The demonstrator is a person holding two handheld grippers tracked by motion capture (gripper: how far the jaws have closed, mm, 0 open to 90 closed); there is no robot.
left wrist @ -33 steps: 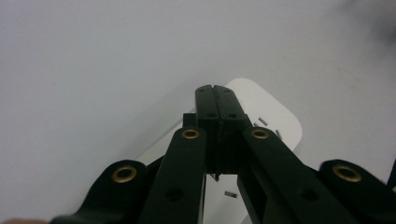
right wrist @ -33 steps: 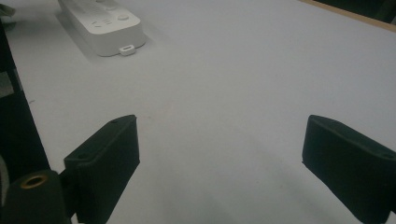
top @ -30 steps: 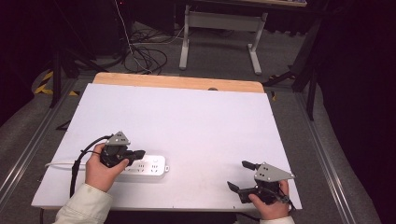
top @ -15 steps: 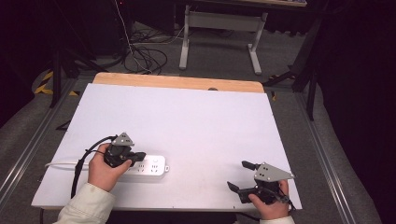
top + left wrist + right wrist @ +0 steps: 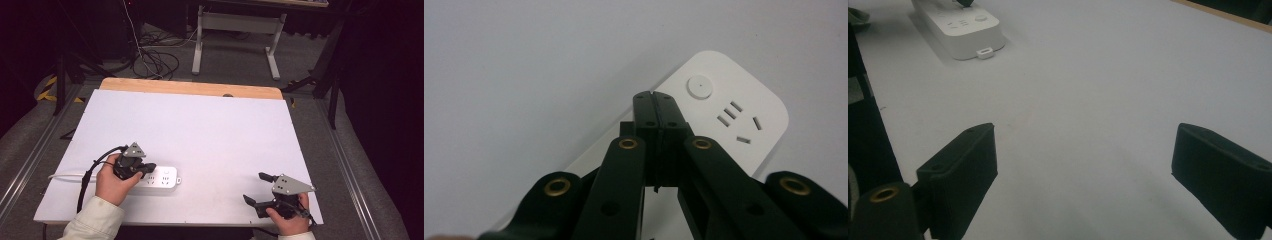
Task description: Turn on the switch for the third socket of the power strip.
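Observation:
A white power strip (image 5: 165,178) lies near the front left of the white table top (image 5: 200,125), and its white cord (image 5: 65,176) runs off to the left. My left gripper (image 5: 149,168) is shut with its jaws pressed together and nothing between them. In the left gripper view its tips (image 5: 656,98) sit over the power strip (image 5: 734,120), just short of the round button. My right gripper (image 5: 254,187) rests at the front right corner and is open. Between its jaws (image 5: 1088,165) is bare table, and the power strip (image 5: 960,25) lies far off.
A wooden strip (image 5: 190,88) borders the table's far edge. Beyond it, black cables (image 5: 155,55) lie on the floor beside a desk frame's legs (image 5: 272,55). A metal rail (image 5: 350,165) runs along the table's right side.

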